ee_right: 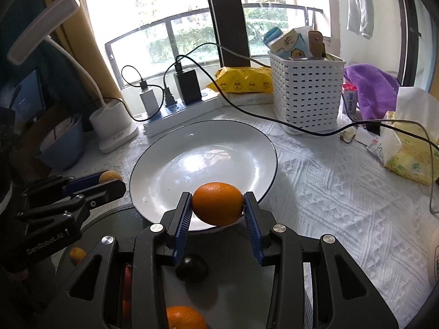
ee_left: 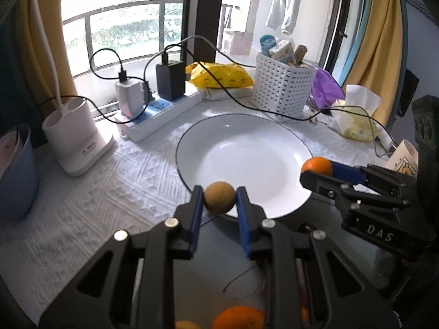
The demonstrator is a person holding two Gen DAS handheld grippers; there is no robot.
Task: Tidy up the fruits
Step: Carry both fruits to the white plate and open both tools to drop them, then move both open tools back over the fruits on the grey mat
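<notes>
My left gripper (ee_left: 219, 198) is shut on a small round tan fruit (ee_left: 219, 197), held over the near rim of a white plate (ee_left: 241, 148). In the right wrist view the left gripper (ee_right: 111, 181) comes in from the left with the tan fruit (ee_right: 109, 176) at its tips. My right gripper (ee_right: 217, 205) is shut on an orange (ee_right: 217, 207) above the plate's (ee_right: 203, 161) near edge. The left wrist view shows the right gripper (ee_left: 315, 170) and its orange (ee_left: 317, 166) beside the plate's right rim. The plate holds nothing.
Below the grippers sits a dark tray (ee_right: 219, 296) with another orange (ee_right: 183, 318), a dark fruit (ee_right: 191, 268) and a small yellow one (ee_right: 77, 255). Behind the plate are a power strip (ee_left: 159, 112), white basket (ee_left: 282, 85), lamp base (ee_left: 79, 139), tissue pack (ee_right: 411, 148) and cables (ee_right: 301, 130).
</notes>
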